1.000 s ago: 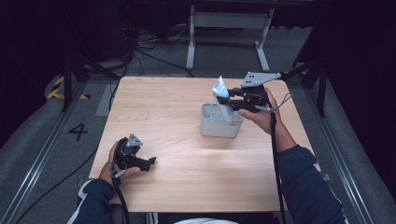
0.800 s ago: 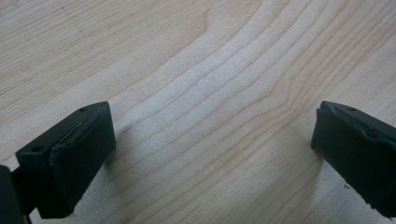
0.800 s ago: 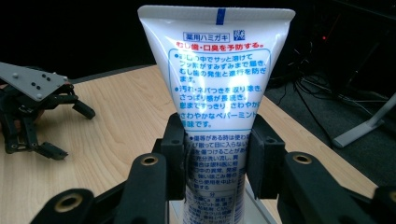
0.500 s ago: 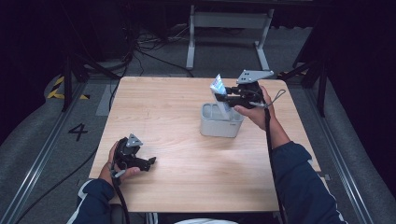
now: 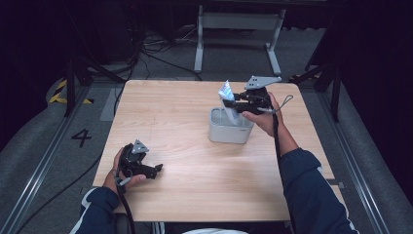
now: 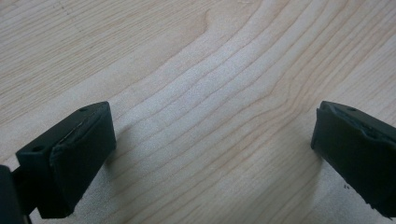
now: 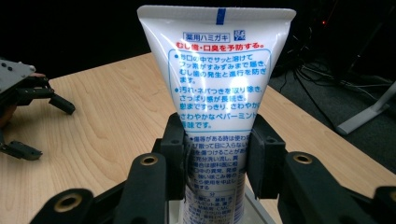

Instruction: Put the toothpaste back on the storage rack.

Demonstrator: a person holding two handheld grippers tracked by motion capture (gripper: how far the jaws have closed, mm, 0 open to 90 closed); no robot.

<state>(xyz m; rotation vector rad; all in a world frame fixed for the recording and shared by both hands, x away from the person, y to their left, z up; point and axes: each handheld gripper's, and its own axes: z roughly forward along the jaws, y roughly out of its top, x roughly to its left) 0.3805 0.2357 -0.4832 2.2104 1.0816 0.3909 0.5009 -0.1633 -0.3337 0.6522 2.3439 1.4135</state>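
A white toothpaste tube (image 7: pixel 215 93) is held upright over a grey container (image 5: pixel 229 130) that stands right of the middle of the wooden table (image 5: pixel 195 195), toward its far edge. The tube's long axis runs near vertical, its flat crimped end pointing up and its lower end reaching down into the container; whether it touches the bottom cannot be told. The tube is clamped about its middle between the jaws of the right gripper (image 5: pixel 234 105), seen closed against both sides of the printed body in the right gripper view. The left gripper (image 5: pixel 155 170) is held low near the table's near left corner, well apart from the container. Its jaws are spread wide with bare wood between them in the left gripper view, and nothing is held.
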